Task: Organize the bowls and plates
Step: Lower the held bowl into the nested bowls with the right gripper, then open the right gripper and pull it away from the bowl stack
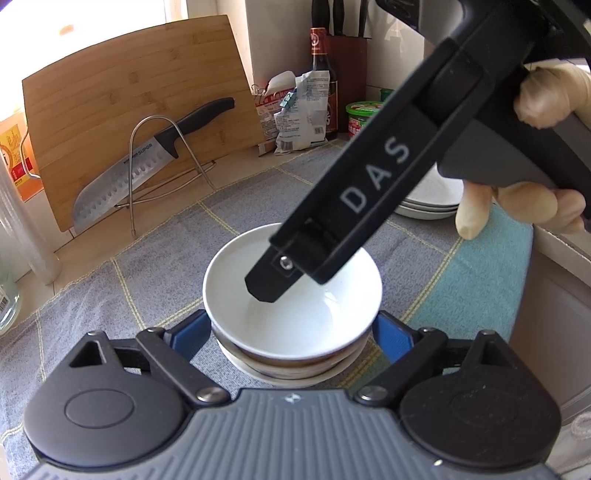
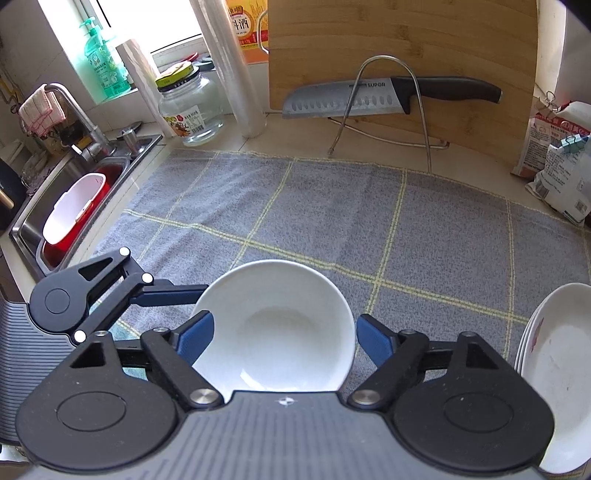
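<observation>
On grey checked cloth [image 2: 332, 206], stacked white bowls [image 1: 291, 295], left gripper [image 1: 291, 334] jaws apart around them

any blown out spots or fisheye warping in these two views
Left wrist view: the window at top left is blown out, the cutting board edges bow outward, and the top bowl carries a soft sheen. Right wrist view: the window glares white, the towel grid lines curve, and the corners vignette dark.

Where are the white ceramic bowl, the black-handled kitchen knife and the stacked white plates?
white ceramic bowl [image 2: 273, 325]: right wrist view, inner wall.
black-handled kitchen knife [image 2: 340, 99]: right wrist view, steel blade.
stacked white plates [image 2: 561, 387]: right wrist view, top plate's face.
</observation>
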Available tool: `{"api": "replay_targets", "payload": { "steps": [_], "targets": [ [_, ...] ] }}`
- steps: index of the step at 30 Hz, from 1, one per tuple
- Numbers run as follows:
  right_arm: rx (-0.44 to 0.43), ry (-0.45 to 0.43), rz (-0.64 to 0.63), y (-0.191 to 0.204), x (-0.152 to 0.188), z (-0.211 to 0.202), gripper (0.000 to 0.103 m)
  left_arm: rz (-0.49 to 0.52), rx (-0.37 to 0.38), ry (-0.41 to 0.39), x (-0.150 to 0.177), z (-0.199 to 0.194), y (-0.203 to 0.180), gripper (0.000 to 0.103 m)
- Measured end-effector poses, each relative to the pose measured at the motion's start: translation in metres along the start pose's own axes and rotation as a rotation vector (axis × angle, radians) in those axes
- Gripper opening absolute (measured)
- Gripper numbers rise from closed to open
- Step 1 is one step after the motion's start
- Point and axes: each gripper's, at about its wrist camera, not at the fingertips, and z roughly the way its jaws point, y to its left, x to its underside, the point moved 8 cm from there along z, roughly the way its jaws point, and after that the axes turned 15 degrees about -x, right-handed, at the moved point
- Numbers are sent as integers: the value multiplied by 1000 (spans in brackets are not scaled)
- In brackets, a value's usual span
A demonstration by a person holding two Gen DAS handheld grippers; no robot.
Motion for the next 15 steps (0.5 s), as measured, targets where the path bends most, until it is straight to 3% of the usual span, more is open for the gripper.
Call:
{"api": "replay_targets", "payload": {
  "steps": [15],
  "targets": [
    [16, -71, -14, -2, -1, -8, 99, 16, 10, -92, 1, -11, 14, 100]
  ]
}}
